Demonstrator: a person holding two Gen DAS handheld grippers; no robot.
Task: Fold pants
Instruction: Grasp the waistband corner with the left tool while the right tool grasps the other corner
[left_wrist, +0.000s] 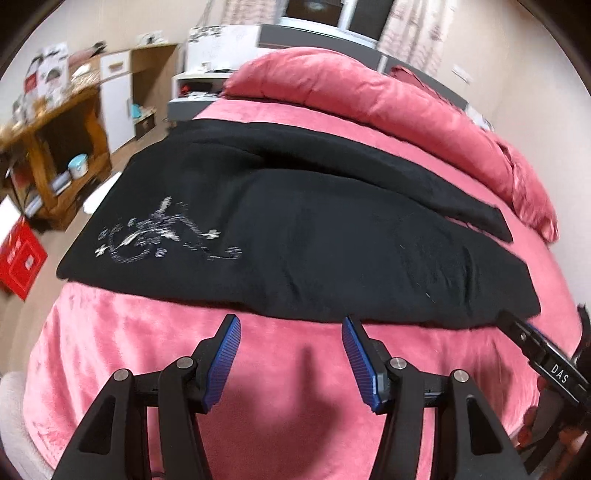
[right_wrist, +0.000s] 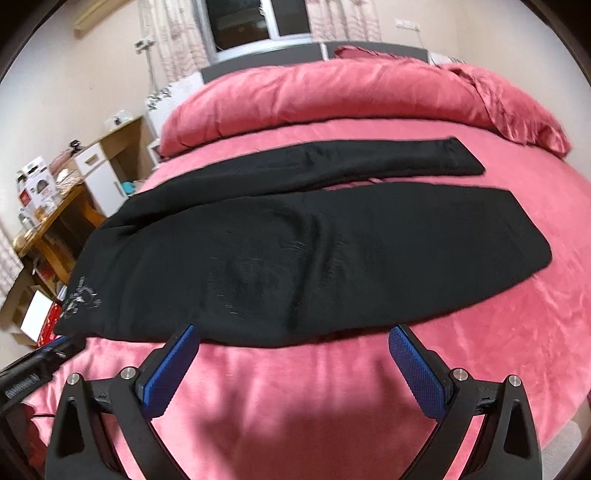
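Note:
Black pants (left_wrist: 295, 236) lie flat across a pink bed, both legs stretched to the right and a silver embroidered pattern (left_wrist: 162, 232) near the waist at the left. They also show in the right wrist view (right_wrist: 314, 254), with the far leg (right_wrist: 369, 158) apart from the near one. My left gripper (left_wrist: 291, 325) is open and empty just short of the pants' near edge. My right gripper (right_wrist: 293, 334) is open and empty at the near edge too. The right gripper's body shows in the left wrist view (left_wrist: 546, 362).
The pink blanket (left_wrist: 295, 406) covers the bed, with a rolled pink duvet (right_wrist: 332, 99) at the far side. A wooden table (left_wrist: 55, 140) with clutter and a red box (left_wrist: 20, 258) stand to the left beside the bed. White cabinets (left_wrist: 118, 92) line the wall.

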